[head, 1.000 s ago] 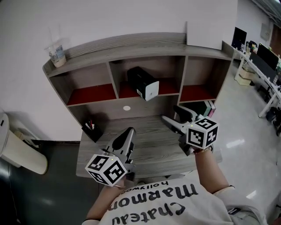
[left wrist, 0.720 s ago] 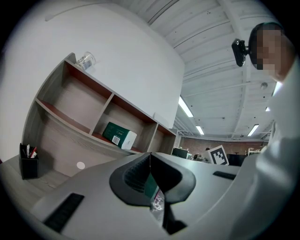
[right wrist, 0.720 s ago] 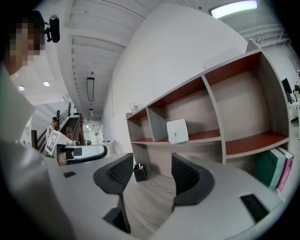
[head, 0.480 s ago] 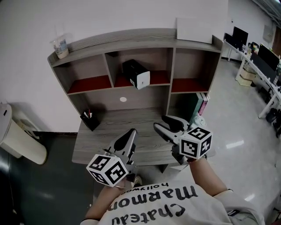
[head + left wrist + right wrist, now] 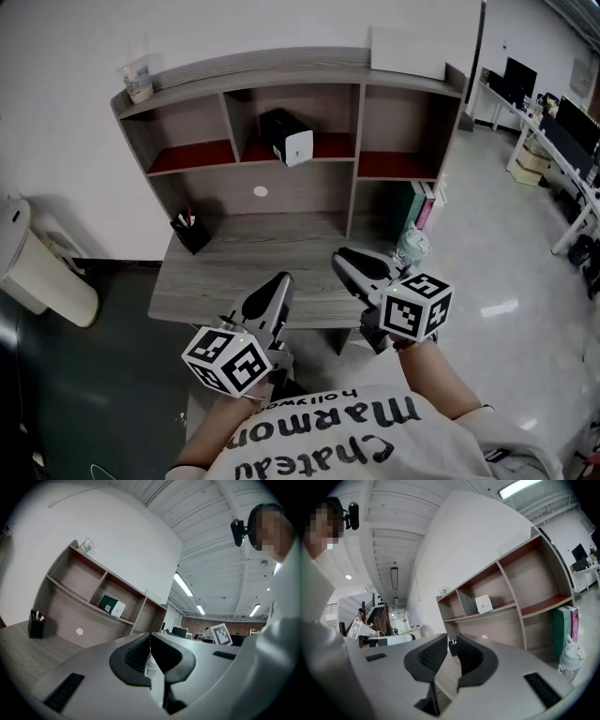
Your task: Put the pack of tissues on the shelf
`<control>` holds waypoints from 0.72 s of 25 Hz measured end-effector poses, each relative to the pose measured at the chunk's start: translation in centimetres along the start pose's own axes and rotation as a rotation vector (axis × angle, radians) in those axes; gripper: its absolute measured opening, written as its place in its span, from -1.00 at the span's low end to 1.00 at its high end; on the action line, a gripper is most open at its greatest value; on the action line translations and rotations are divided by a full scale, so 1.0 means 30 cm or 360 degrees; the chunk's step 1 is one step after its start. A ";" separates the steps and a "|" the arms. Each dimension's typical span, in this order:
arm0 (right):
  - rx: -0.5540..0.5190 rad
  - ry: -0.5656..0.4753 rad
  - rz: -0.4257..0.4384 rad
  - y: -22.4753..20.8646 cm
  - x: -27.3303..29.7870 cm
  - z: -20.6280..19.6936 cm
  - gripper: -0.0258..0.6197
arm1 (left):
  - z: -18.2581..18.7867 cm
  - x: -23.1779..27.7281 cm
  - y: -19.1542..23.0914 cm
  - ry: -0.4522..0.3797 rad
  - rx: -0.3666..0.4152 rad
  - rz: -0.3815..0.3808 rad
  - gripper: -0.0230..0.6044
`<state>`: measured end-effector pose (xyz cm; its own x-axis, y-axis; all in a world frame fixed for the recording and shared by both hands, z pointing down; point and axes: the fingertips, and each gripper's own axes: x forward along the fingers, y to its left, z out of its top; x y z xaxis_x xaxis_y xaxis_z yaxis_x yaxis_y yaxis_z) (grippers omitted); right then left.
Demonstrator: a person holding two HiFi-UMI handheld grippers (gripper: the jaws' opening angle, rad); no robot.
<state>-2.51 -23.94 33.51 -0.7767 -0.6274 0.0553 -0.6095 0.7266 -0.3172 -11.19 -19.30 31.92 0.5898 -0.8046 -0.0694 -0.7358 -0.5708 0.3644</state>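
Placement looks done: pack of tissues (image 5: 286, 137) on shelf (image 5: 281, 67), upper centre. Left gripper (image 5: 279, 278) jaws pressed together; right gripper (image 5: 343, 259) jaws just closing, empty. Next: withdraw.

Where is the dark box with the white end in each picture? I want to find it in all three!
Head view: the pack of tissues lies in the middle compartment of the shelf, top centre.
Left gripper view: left of centre, same compartment.
Right gripper view: right of centre, white end showing.
Shared landmark: the cup on the shelf top's left end.
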 end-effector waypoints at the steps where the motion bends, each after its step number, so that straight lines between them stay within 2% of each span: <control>1: 0.0008 -0.0004 0.0004 0.006 -0.010 -0.004 -0.73 | -0.006 -0.009 -0.009 -0.0001 0.0003 0.0006 -0.87; 6: 0.0040 -0.0018 0.0035 0.041 -0.053 -0.031 -0.86 | -0.039 -0.050 -0.041 0.0014 0.0013 0.0046 -0.87; 18: 0.0064 0.0013 0.0018 0.089 -0.110 -0.109 -0.90 | -0.107 -0.128 -0.071 0.0051 -0.0022 0.0081 -0.87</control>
<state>-2.09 -19.01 35.59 -0.7850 -0.6166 0.0592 -0.5937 0.7217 -0.3559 -10.83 -14.47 34.38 0.5622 -0.8267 -0.0210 -0.7604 -0.5268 0.3798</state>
